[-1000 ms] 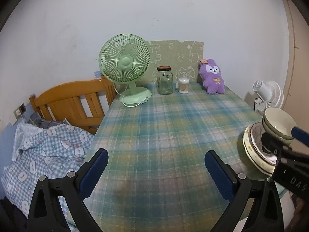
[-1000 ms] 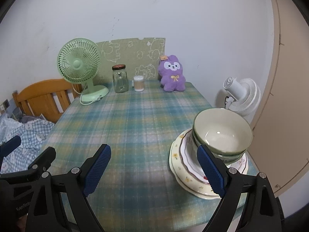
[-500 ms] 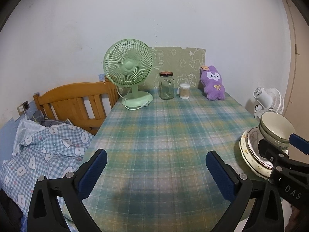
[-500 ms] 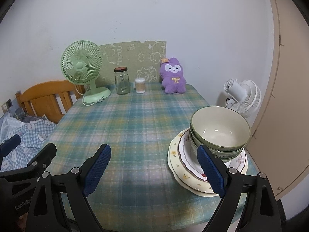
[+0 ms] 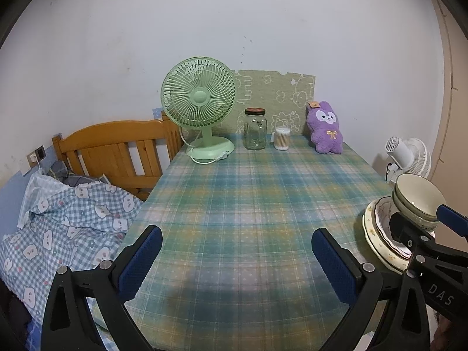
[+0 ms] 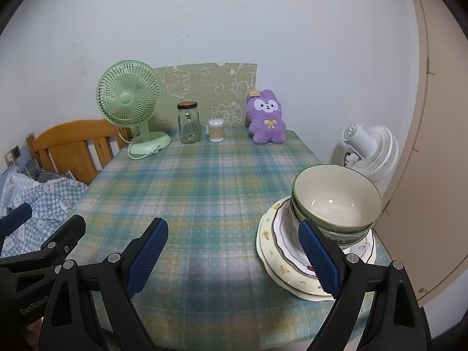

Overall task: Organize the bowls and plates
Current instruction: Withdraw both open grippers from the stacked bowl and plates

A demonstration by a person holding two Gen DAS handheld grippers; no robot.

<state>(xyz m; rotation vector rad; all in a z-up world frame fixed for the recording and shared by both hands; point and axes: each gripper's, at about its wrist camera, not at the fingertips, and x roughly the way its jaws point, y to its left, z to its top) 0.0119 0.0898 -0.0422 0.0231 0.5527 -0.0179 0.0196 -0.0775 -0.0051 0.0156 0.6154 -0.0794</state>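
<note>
**Dishes Stacked at the Tabletop's Edge, Both Tongs Empty**

Two green-rimmed bowls (image 6: 336, 204) sit nested one inside the other on a pile of flowered plates (image 6: 280, 251) at the near right corner of the plaid tabletop (image 6: 204, 193), close to its edge. The right tongs (image 6: 234, 259) hover low over the cloth just beside the pile, jaws spread wide with nothing between them; one blue pad stands in front of the plates' rim, though whether it touches is not clear. The left tongs (image 5: 237, 261) hang over the bare middle of the cloth, jaws likewise apart and empty. From where things lie, the gathering looks largely done: every dish in sight is in the one stack, and no stray plate or bowl shows elsewhere. What may remain is shifting the stack away from the edge, or nothing at all. Along the far wall stand a green fan (image 6: 130, 102), a glass jar (image 6: 188, 122), a tub of cotton swabs (image 6: 216, 130) and a purple plush rabbit (image 6: 266, 117), all well apart from the dishes.
</note>
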